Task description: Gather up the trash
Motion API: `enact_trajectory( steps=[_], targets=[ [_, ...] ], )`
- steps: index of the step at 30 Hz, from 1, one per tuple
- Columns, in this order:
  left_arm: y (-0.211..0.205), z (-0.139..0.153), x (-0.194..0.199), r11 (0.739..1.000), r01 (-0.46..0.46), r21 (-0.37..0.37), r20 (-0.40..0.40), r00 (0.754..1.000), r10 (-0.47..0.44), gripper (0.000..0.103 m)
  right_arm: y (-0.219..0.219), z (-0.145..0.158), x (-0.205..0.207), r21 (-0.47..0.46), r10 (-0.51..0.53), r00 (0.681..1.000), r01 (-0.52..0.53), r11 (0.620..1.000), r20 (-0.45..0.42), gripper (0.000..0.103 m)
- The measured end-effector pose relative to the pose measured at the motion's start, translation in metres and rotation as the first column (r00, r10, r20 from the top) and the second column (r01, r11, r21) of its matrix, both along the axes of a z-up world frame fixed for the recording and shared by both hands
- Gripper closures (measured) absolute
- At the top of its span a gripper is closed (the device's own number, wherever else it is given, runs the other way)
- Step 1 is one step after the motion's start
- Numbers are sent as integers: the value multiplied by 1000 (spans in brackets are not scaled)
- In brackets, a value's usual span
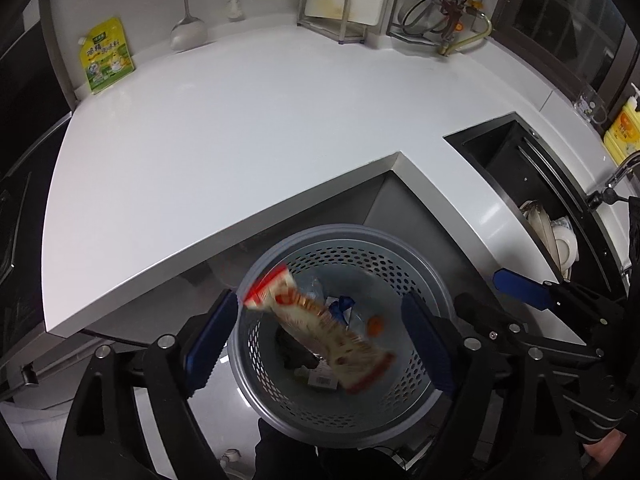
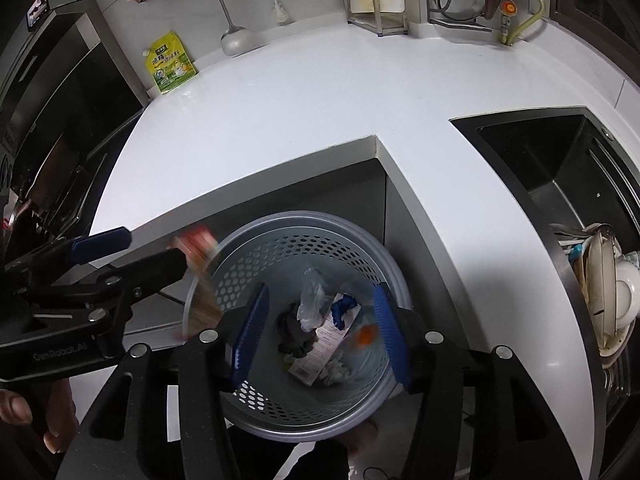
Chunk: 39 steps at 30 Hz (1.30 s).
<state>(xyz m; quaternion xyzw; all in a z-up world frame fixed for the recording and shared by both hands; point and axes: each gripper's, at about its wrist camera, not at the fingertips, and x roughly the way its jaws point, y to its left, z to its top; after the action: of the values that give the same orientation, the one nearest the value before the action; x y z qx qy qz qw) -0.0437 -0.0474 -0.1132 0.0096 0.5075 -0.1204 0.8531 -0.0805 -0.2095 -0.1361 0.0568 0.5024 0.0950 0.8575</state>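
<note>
Both hand-held grippers hang over a grey perforated bin (image 1: 344, 328) that stands on the floor below the inner corner of the white surface (image 1: 240, 128). The left hand-held gripper (image 1: 320, 340) has its blue fingers spread wide with nothing between the pads; a red-and-white snack wrapper (image 1: 320, 320), motion-blurred, is in mid-air between them above the bin mouth, slanting from 10 o'clock to 4 o'clock. The right hand-held gripper (image 2: 324, 332) is likewise parted and holds nothing; from its camera the wrapper (image 2: 200, 276) is a blur at 9 o'clock by the bin rim. Inside the bin lie crumpled plastic (image 2: 312, 300), a dark rag (image 2: 292, 332) and a labelled packet (image 2: 324, 344).
</note>
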Motion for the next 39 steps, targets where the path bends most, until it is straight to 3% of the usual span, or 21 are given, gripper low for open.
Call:
enact_trajectory(
  steps=[6,12,31,39],
  targets=[
    [4,8,-5,1000,-24,7,11,1000,24,13,-4,8,-8,3,-7,1000,7,1000,12,43],
    [6,15,-8,999,-43,12,21,999,43,12,-6,11,-15,3,-13,1000,13,1000,6,42],
    [0,45,-17,996,-79,46,106,992,74,6,-13,34,-33,-39,-20,999,22,999,50,27],
    [1,50,-16,992,-98,79,117,989,89,6,-14,39,-34,-46,-14,997,18,999,73,27]
  ],
)
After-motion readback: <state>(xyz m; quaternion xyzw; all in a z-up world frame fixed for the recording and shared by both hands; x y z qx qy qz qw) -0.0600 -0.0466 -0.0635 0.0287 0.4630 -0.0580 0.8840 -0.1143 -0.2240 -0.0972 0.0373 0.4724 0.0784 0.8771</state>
